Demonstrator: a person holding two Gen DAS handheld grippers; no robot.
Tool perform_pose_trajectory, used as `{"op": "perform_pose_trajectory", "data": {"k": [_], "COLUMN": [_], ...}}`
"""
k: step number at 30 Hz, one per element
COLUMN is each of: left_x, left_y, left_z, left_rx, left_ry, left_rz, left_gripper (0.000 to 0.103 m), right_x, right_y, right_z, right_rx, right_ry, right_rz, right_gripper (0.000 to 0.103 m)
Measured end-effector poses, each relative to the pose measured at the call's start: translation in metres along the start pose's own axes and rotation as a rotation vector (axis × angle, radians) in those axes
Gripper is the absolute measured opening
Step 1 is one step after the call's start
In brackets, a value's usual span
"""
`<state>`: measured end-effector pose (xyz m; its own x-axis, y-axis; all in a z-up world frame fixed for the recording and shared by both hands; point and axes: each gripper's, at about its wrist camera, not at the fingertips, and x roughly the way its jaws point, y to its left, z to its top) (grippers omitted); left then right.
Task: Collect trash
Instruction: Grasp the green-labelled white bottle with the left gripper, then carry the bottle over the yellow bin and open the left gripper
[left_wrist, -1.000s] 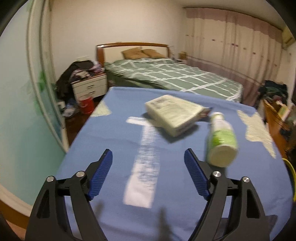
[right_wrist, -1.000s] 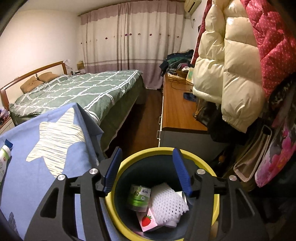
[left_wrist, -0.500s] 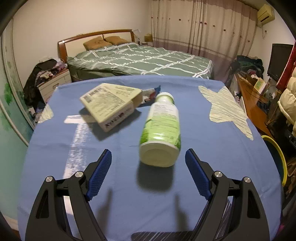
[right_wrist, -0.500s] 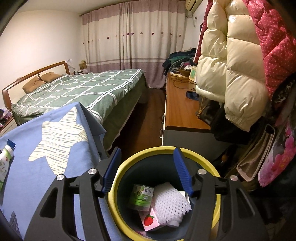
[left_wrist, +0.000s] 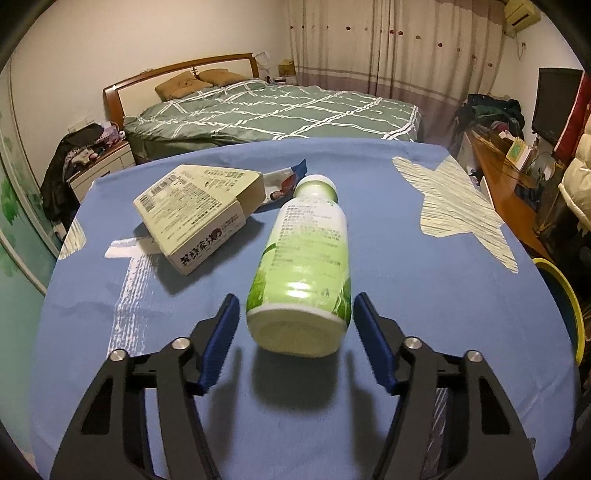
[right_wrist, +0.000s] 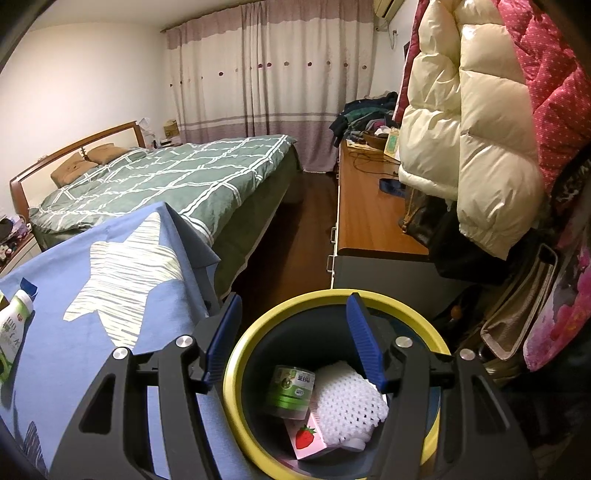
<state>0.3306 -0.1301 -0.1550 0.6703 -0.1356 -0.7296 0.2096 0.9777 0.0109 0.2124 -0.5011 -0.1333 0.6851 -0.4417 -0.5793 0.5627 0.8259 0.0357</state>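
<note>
A green-and-white plastic bottle (left_wrist: 306, 269) lies on its side on the blue tablecloth (left_wrist: 424, 295), base toward me. My left gripper (left_wrist: 295, 310) is open, its blue fingers on either side of the bottle's base, not touching. A beige carton (left_wrist: 195, 218) and a snack wrapper (left_wrist: 282, 182) lie behind the bottle. My right gripper (right_wrist: 293, 321) is open and empty above the yellow-rimmed bin (right_wrist: 236, 369), which holds a green can (right_wrist: 291, 391), white foam netting (right_wrist: 347, 402) and a strawberry carton (right_wrist: 308, 437). The bottle also shows at the far left of the right wrist view (right_wrist: 13, 328).
The bin's rim (left_wrist: 565, 295) shows past the table's right edge. A green bed (left_wrist: 280, 114) stands behind the table, a nightstand (left_wrist: 99, 170) at the left. A wooden desk (right_wrist: 369, 214) and hanging coats (right_wrist: 472, 129) are at the right.
My left gripper has swung right and moved forward to the bottle, and its fingers have narrowed around the base. My right gripper has stayed over the bin.
</note>
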Motion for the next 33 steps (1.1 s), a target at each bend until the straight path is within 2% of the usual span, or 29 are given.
{"op": "perform_pose_trajectory", "data": {"k": [1, 9, 19, 24, 33], "left_x": [0.002, -0.011, -0.087, -0.103, -0.105], "left_y": [0.0, 0.004, 0.001, 0.001, -0.003], "left_z": [0.0, 0.003, 0.021, 0.026, 0.028], "left_rx": [0.003, 0.0, 0.062, 0.073, 0.068], "left_ry": [0.001, -0.046, -0.222, -0.226, -0.23], "left_rz": [-0.002, -0.002, 0.026, 0.022, 0.022], "left_gripper": [0.054, 0.053, 0.052, 0.052, 0.052], "right_x": [0.0, 0.001, 0.001, 0.001, 0.0], "right_y": [0.001, 0.001, 0.001, 0.001, 0.002], "right_z": [0.0, -0.001, -0.001, 0.0, -0.002], "right_rx": [-0.002, -0.001, 0.001, 0.001, 0.009], "right_ry": [-0.001, 0.002, 0.003, 0.002, -0.005], "right_rz": [-0.001, 0.002, 0.004, 0.004, 0.024], "right_gripper": [0.056, 0.056, 0.056, 0.056, 0.056]}}
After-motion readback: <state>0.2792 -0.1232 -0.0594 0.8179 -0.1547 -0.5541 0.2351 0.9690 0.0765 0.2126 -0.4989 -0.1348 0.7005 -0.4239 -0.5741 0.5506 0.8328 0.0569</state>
